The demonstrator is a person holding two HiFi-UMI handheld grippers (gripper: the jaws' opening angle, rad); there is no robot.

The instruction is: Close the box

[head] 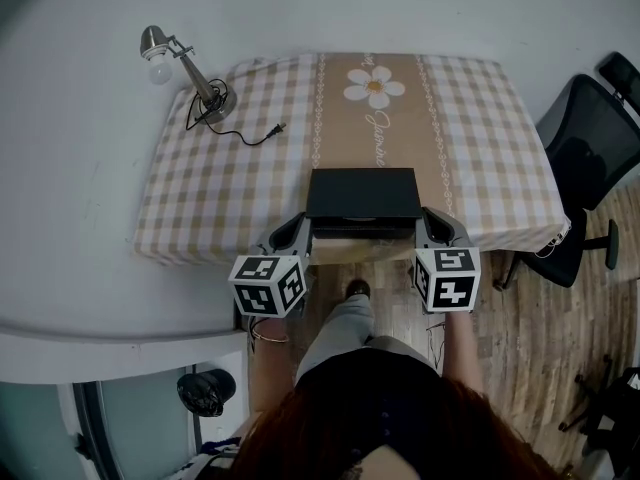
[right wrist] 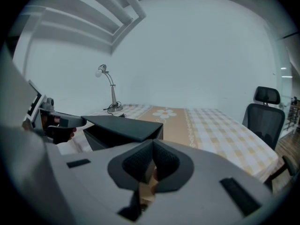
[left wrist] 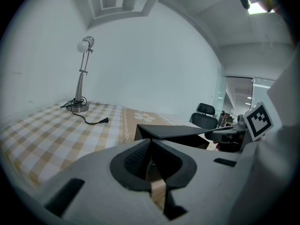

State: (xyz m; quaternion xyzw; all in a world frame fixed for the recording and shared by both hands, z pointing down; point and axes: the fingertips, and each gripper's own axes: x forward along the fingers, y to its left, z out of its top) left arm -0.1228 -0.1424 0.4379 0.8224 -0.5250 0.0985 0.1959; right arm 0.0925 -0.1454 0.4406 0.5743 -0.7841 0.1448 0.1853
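Checked table [head: 200, 198], mid-frame: black box [head: 362, 231] with lid [head: 362, 193] ajar. Left tool [head: 297, 230] and right tool [head: 432, 226] flank it, both pinched together (empty). Closing looks barely begun; next, press the lid down.

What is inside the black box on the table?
Through the gap under the partly raised lid only dark inner walls of the black box show. The lid covers the rest, so any contents cannot be seen.
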